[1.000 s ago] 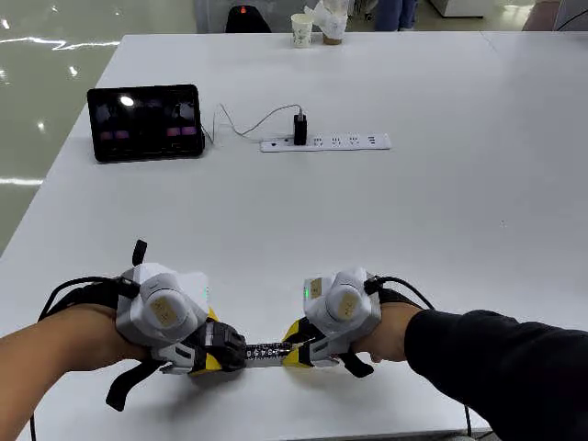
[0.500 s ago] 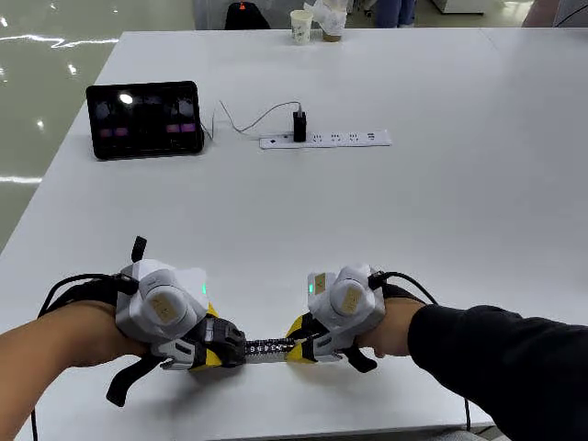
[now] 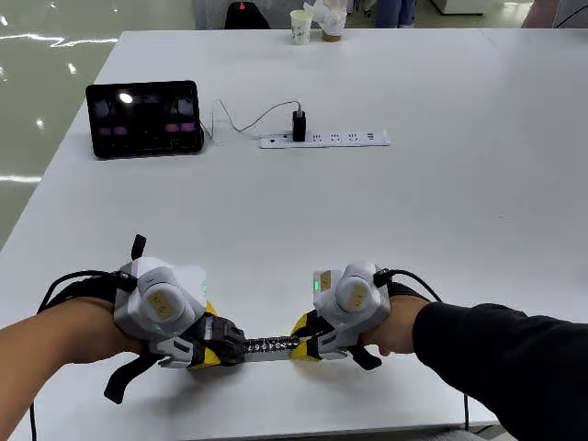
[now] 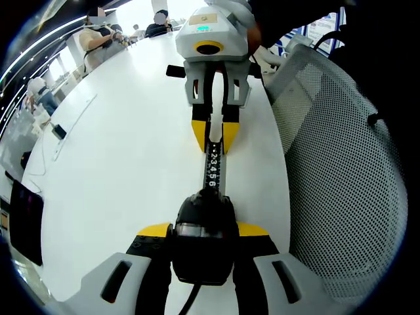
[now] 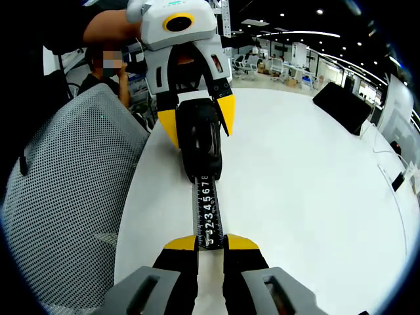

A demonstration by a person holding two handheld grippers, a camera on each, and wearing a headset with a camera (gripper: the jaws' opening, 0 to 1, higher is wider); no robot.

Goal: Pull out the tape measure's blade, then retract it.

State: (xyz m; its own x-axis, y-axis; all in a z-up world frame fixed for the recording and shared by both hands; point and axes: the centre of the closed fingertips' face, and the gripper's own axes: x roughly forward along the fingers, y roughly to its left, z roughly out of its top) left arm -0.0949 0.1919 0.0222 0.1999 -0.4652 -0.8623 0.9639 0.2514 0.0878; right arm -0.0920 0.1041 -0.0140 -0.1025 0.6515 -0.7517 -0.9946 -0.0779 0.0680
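White table (image 3: 367,211), bottom of frame: left gripper (image 3: 213,344) clamps the tape measure (image 3: 228,342); right gripper (image 3: 301,346) pinches the blade (image 3: 268,345) tip tight.

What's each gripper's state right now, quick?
Left gripper: shut on the tape measure case.
Right gripper: shut on the blade tip, blade partly pulled out.

Your surface (image 3: 386,211) is smooth, matt white; the tape measure (image 4: 202,239) has a black plastic case, the blade (image 5: 207,210) a dark printed face.
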